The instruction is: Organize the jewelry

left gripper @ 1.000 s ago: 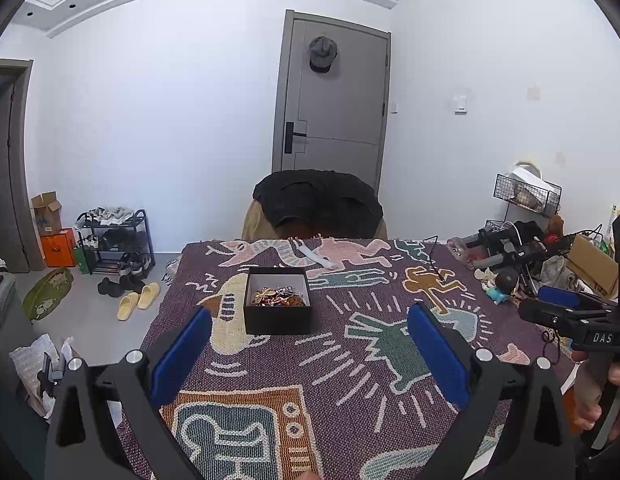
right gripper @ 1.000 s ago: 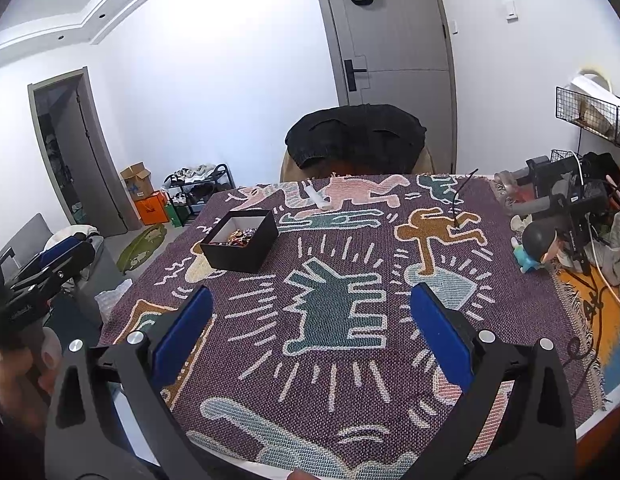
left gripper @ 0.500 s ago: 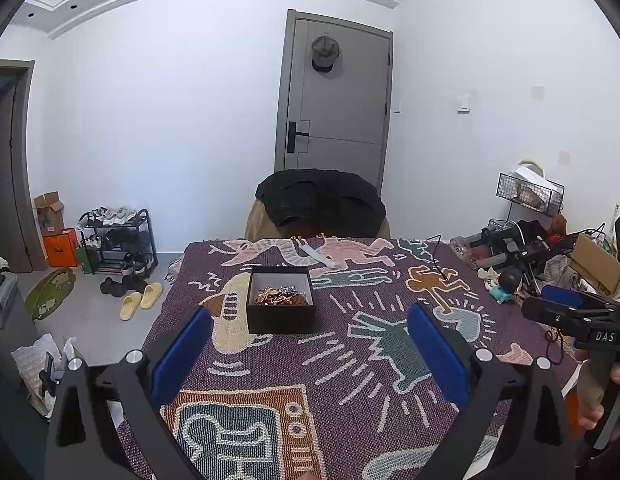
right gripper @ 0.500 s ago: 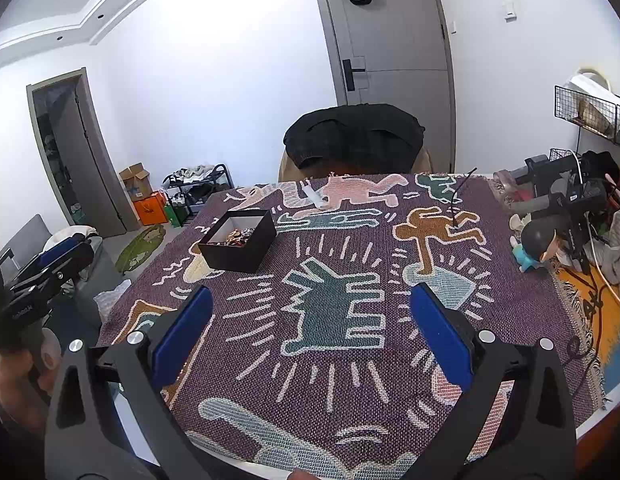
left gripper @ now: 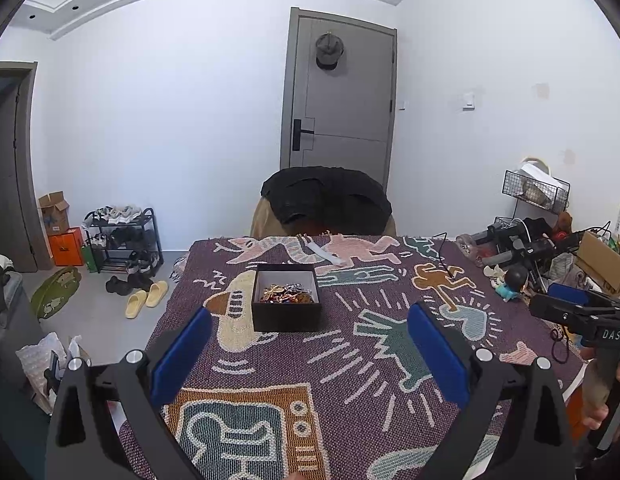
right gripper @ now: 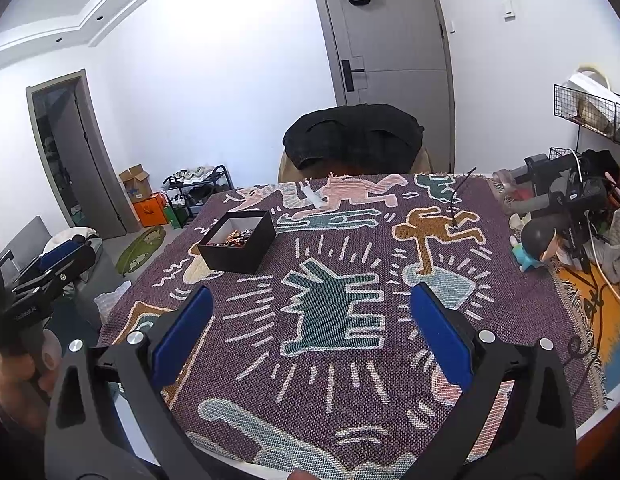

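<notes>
From where I sit, my left gripper [left gripper: 310, 344] hangs above the near end of the table with its blue-padded fingers [left gripper: 181, 350] spread wide and nothing between them. My right gripper [right gripper: 312, 330] is the same: jaws wide apart, empty, hovering over the woven blanket [right gripper: 390, 280] that covers the table, a purple throw with cartoon figures in teal, pink and orange. The jewelry [left gripper: 286, 294] sits as a tangled, mostly gold-toned heap inside an open black box [left gripper: 285, 316] with a pale lining, standing upright on the blanket toward the far left part of the table; in the right wrist view that box [right gripper: 238, 254] lies well ahead and to the left of the fingers, and in the left wrist view it stands almost straight ahead between the two pads, well apart from them. A small white strip-like object [right gripper: 314, 198] lies on the blanket beyond the box, near the far edge; I cannot tell what it is. Behind the table a chair with a black jacket [left gripper: 326, 196] draped over it stands before a grey door [left gripper: 342, 96] with a cap [left gripper: 329, 50] hung on it. At the right edge of the table I see a small round-headed figurine [right gripper: 538, 244] among cables and gear.
</notes>
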A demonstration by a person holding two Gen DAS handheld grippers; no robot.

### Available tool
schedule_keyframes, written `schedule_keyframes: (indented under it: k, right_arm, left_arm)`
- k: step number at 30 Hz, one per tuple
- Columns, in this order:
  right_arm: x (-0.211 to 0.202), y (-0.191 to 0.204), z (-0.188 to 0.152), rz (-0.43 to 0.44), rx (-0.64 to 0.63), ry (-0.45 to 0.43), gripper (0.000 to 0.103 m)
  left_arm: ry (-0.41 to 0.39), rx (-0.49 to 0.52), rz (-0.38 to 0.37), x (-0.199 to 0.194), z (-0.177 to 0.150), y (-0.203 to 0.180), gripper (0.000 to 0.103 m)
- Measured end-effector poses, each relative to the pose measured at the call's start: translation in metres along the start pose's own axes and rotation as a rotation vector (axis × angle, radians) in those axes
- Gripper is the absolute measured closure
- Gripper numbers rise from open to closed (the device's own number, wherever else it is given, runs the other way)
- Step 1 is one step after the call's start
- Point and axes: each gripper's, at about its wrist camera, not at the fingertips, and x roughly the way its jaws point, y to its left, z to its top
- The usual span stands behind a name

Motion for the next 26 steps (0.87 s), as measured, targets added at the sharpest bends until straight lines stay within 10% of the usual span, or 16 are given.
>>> schedule_keyframes:
  k: [26]
  right_arm:
    - [0.011,0.003,-0.006,-0.014,-0.017,0.029,0.004]
  left_arm:
    - [0.012,-0.007,0.009,0.001,-0.004,0.007,0.008]
